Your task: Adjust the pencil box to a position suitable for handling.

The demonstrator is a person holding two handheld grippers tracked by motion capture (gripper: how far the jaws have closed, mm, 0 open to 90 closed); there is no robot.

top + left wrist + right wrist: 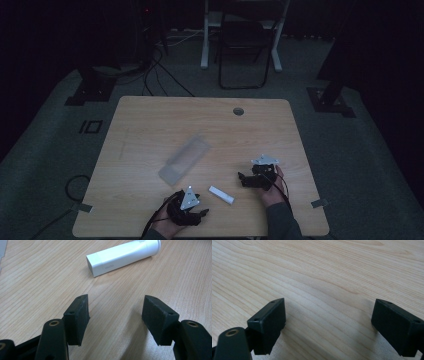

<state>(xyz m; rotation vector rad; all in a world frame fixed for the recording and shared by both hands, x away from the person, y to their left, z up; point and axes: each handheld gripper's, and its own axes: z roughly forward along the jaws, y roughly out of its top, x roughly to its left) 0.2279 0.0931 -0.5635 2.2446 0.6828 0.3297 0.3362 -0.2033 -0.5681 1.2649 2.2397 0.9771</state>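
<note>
A small white rectangular tube [221, 194] lies flat near the table's front edge, between my two grippers. In the left gripper view the tube [122, 256] lies a short way beyond the open jaws, apart from them. My left gripper [203, 212] is held at the front edge and points right, open and holding nothing [116, 307]. My right gripper [243, 179] sits to the right of the tube and points left. It is also open [329, 312], with bare wood between its jaws. A clear flat plastic packet [183, 160] lies at the table's middle.
The wooden table [150, 120] has a round cable hole [238, 111] near its far edge. Behind it stand a dark folding chair [242, 50] and white desk legs [205, 45]. Cables run over the dim floor at left [75, 185].
</note>
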